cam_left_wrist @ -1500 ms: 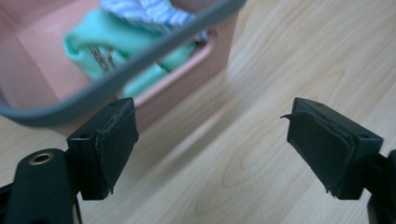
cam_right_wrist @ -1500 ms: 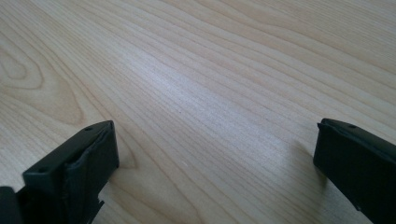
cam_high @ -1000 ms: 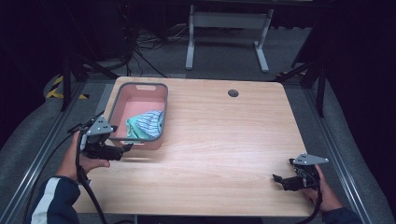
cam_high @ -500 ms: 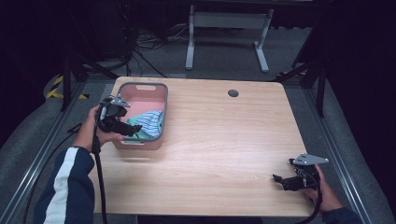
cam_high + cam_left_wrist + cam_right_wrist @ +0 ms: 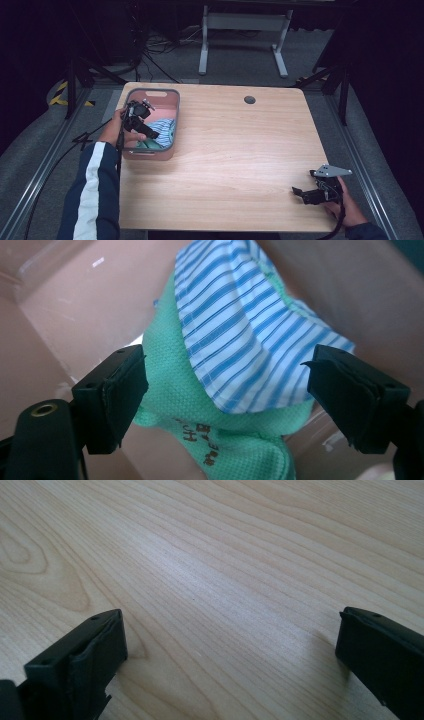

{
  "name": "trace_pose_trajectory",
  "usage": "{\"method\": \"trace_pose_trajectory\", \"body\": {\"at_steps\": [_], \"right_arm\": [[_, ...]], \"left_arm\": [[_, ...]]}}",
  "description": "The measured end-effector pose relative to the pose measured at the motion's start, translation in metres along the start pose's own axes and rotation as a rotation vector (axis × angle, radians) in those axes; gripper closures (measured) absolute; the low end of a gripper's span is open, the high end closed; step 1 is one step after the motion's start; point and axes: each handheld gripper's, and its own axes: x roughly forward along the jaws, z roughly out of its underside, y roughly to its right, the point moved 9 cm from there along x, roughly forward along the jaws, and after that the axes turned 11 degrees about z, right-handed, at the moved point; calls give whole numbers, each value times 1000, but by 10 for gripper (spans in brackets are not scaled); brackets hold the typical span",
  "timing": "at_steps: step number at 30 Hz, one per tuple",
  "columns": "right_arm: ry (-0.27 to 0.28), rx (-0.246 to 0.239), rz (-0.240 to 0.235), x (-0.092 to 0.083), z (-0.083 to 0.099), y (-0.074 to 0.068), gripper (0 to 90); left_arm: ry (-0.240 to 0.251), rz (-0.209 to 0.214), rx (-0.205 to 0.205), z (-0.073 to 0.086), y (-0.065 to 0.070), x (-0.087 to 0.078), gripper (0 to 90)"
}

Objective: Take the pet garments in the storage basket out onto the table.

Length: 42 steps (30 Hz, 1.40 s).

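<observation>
Left hand-held gripper (image 5: 225,390) hangs inside the pink basket (image 5: 172,102), jaws wide apart either side of the striped cloth (image 5: 240,335) lying on a green cloth (image 5: 200,415); its printed text is unreadable. Right hand-held gripper (image 5: 230,665) sits far from the basket on bare worktop (image 5: 240,150), jaws apart.

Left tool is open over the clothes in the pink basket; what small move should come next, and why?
Probably lower the left tool a little and close it. Its jaws stand wide apart on either side of the blue-and-white striped cloth lying on the green knit cloth inside the pink plastic basket, with nothing gripped yet. The right tool sits open over the bare wooden table.
</observation>
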Motion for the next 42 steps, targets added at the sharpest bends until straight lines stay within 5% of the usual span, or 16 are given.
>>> {"method": "trace_pose_trajectory", "body": {"at_steps": [5,12,16,24,28,32,42], "right_arm": [[0,0,0,0,0,0,4],[-1,-5,-1,0,0,0,4],[-1,-4,-1,0,0,0,4],[-1,-4,-1,0,0,0,4],[-1,-5,-1,0,0,0,4],[-1,-7,-1,0,0,0,4],[-1,-8,-1,0,0,0,4]], "left_arm": [[-63,-1,-20,-1,-4,13,178],[-183,-64,-62,3,-10,35,155],[-266,-106,-45,6,-14,39,150],[-278,-34,-89,7,-12,43,212],[-302,-1,-55,6,-5,41,395],[-304,-7,-50,5,-1,41,538],[-264,-51,-34,4,3,37,656]]}}
